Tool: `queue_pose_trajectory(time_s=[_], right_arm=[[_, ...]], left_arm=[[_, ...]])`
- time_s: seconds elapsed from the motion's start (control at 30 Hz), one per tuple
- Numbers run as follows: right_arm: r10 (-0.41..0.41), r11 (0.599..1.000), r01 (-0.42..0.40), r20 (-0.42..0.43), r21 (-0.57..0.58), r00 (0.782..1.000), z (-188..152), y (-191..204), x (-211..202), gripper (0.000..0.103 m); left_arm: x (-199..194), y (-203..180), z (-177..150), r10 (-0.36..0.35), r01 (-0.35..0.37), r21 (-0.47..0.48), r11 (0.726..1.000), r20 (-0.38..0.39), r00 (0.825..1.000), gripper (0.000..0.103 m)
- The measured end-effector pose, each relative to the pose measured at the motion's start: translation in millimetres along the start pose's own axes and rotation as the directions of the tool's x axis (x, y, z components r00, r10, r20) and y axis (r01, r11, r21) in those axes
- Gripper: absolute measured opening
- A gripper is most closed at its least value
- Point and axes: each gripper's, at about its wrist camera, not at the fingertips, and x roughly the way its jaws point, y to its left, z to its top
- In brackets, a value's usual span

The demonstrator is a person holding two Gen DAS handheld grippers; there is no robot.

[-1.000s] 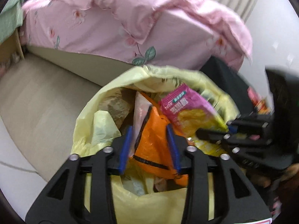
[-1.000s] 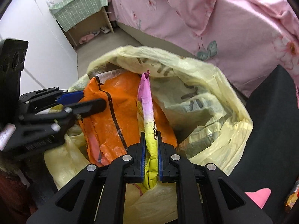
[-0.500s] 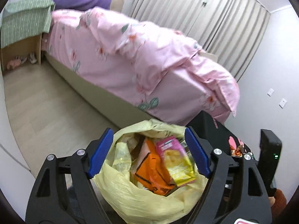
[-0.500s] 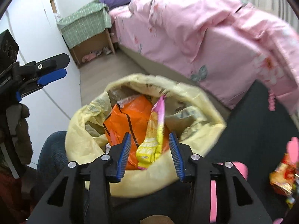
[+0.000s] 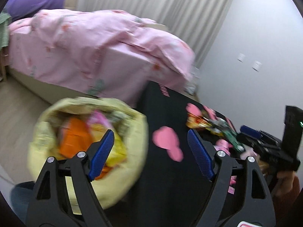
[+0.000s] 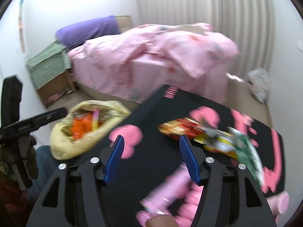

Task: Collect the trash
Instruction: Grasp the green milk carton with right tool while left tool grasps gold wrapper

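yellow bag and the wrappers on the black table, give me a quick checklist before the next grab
1. Right tongs empty: ok. The jaws have just been opening and nothing is between them.
2. Left tongs empty: ok, jaws wide apart.
3. Yellow bag mouth open: ok. The orange wrapper and pink-yellow packet sit inside.
4. Trash left to collect: ok. The snack wrappers lie on the black table, ahead and right of the right tongs.
5. How many wrappers, and whether they overlap: cannot tell, the picture is blurred.
6. Bag steady by the table edge: cannot tell.
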Motion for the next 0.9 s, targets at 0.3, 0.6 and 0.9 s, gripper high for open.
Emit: queue_pose_trajectory(time_s=[0.3, 0.6, 0.9], right_arm=[[-0.175, 0.979, 0.178, -0.042, 0.102, 0.984, -40.8, -80.6, -24.0, 0.058], [-0.225, 0.965, 0.228, -0.042, 0.132, 0.974, -61.4, -104.8, -28.9, 0.058], [-0.224, 0.965, 0.224, -0.018, 0.137, 0.974, -39.4, -129.7, -26.4, 0.058]], left_arm=[[42.2, -64.5, -12.6, -0.177, 0.188, 0.137, 0.973, -0.088, 0.98, 0.076], [145.6, -132.5, 46.4, -0.26, 0.314, 0.286, 0.905, -0.212, 0.942, 0.076], [264.0, -186.1, 26.5, -0.006, 0.21, 0.445, 0.87, -0.417, 0.909, 0.077]])
